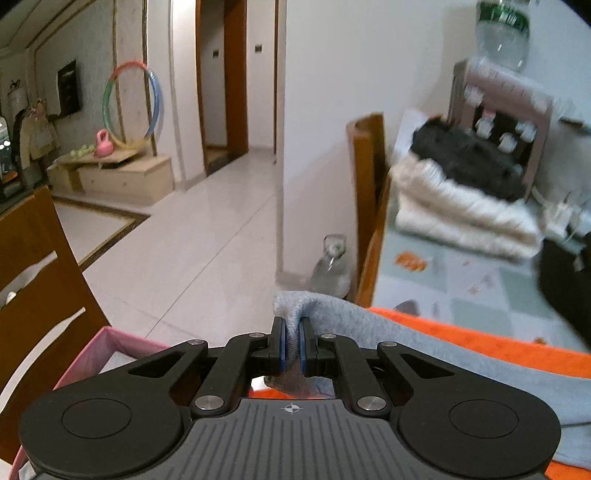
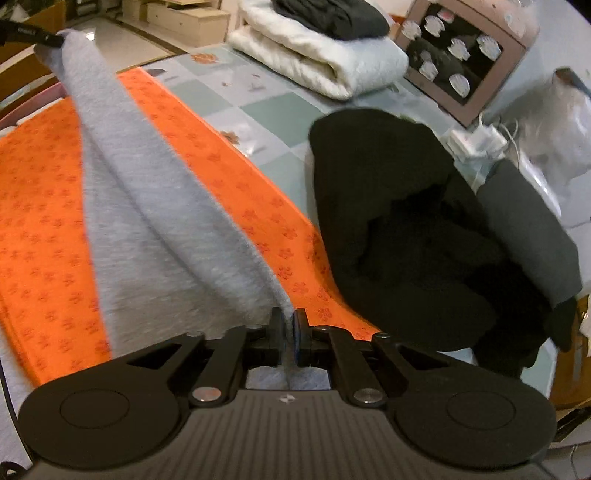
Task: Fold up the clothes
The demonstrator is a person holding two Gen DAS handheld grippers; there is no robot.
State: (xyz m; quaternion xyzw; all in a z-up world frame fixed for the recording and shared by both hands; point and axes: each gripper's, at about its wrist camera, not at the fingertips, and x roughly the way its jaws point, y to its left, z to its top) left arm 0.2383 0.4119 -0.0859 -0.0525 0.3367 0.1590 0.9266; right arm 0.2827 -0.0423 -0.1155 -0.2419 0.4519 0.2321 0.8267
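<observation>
A grey garment (image 2: 155, 206) is stretched in a long fold above an orange mat (image 2: 40, 206) on the table. My right gripper (image 2: 290, 332) is shut on its near end. My left gripper (image 1: 291, 339) is shut on its far end, a bunched grey edge (image 1: 295, 306), and its tip shows at the top left of the right wrist view (image 2: 48, 40). The garment (image 1: 424, 347) trails off to the right in the left wrist view, over the orange mat (image 1: 480, 343).
A pile of black clothes (image 2: 413, 236) lies right of the mat. Folded white bedding (image 2: 325, 62) with a dark garment (image 2: 332, 18) on top sits at the back, beside a pink box (image 2: 469, 62). A wooden chair (image 1: 369, 206) and pink bin (image 1: 110, 354) stand at the table's left end.
</observation>
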